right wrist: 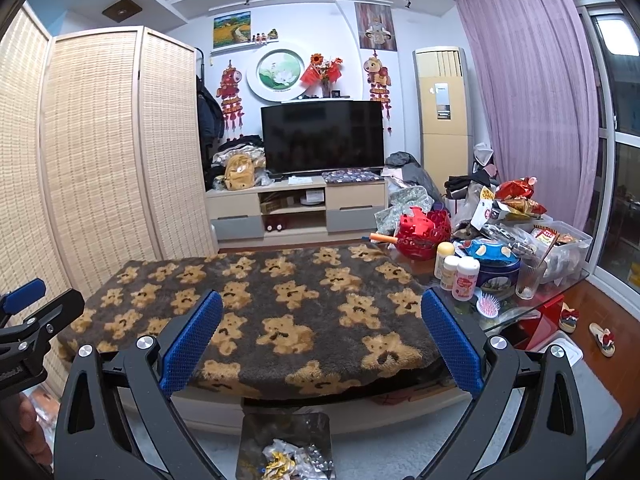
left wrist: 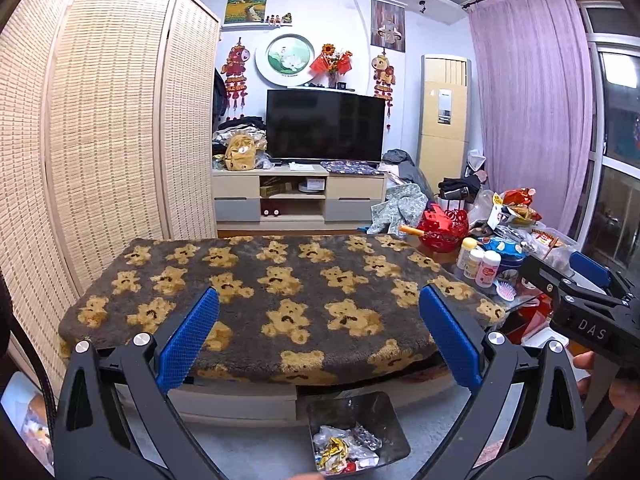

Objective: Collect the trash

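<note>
Both grippers hang side by side over the near edge of a low table draped in a blanket (left wrist: pixel 280 280) printed with teddy bears. The left gripper (left wrist: pixel 319 336) has its 2 blue-padded fingers (left wrist: pixel 188 340) spread wide with nothing between them. The right gripper (right wrist: pixel 321 340) is the same: fingers (right wrist: pixel 452 344) wide apart, empty. In the left view the right gripper (left wrist: pixel 588 300) shows at the right edge, with part of a hand (left wrist: pixel 616 384) below it.

The trash (left wrist: pixel 344 450) sits in a dark bin (left wrist: pixel 392 424) on the floor just in front of the table, below and between the left gripper's fingers: crumpled wrappers, some silvery, some gold, a bit of red. In the right view the same bin (right wrist: pixel 256 436) lies at the bottom centre with the wrappers (right wrist: pixel 292 460) heaped toward its near side.

The blanket's top is bare. Right of it, on a glass tabletop (right wrist: pixel 540 308), stands clutter: 3 small bottles (right wrist: pixel 464 276), a blue tin (right wrist: pixel 496 276), a glass (right wrist: pixel 528 276), a pink hairbrush (right wrist: pixel 488 306), a red basket (right wrist: pixel 424 234), snack bags (right wrist: pixel 520 196) and a clear box (right wrist: pixel 568 248).

Behind are a TV (right wrist: pixel 322 136) on a low cabinet, a woven screen (right wrist: pixel 92 152) on the left and a pink curtain (right wrist: pixel 532 100) on the right.
</note>
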The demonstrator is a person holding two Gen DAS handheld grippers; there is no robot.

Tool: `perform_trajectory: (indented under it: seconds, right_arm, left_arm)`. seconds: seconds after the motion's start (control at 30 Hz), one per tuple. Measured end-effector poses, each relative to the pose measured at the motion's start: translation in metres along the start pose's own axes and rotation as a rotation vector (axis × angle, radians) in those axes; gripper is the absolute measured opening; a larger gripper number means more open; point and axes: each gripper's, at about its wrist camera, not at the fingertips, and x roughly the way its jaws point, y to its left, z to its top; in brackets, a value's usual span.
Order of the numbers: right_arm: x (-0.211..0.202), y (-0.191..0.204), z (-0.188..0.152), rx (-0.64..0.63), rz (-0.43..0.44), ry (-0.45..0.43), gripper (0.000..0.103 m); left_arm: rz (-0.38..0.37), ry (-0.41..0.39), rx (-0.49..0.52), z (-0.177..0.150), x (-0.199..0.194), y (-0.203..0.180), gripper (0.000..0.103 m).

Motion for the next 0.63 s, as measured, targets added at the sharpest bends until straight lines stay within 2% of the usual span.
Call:
perform_trajectory:
  seconds: [0.5,0.63]
  right_arm:
    - [-0.0025,0.0039,-0.0001,0.004,-0.002,0.001,0.1]
    - [-0.0021,0.005,0.0006,0.003,-0.004,-0.001,0.1]
  left_arm:
    - [0.024,-0.003,0.003,0.0006,-0.0025,0.0047,0.095]
    - [0.001,0.008,0.004,0.0015,-0.0018,0.0074,0.095]
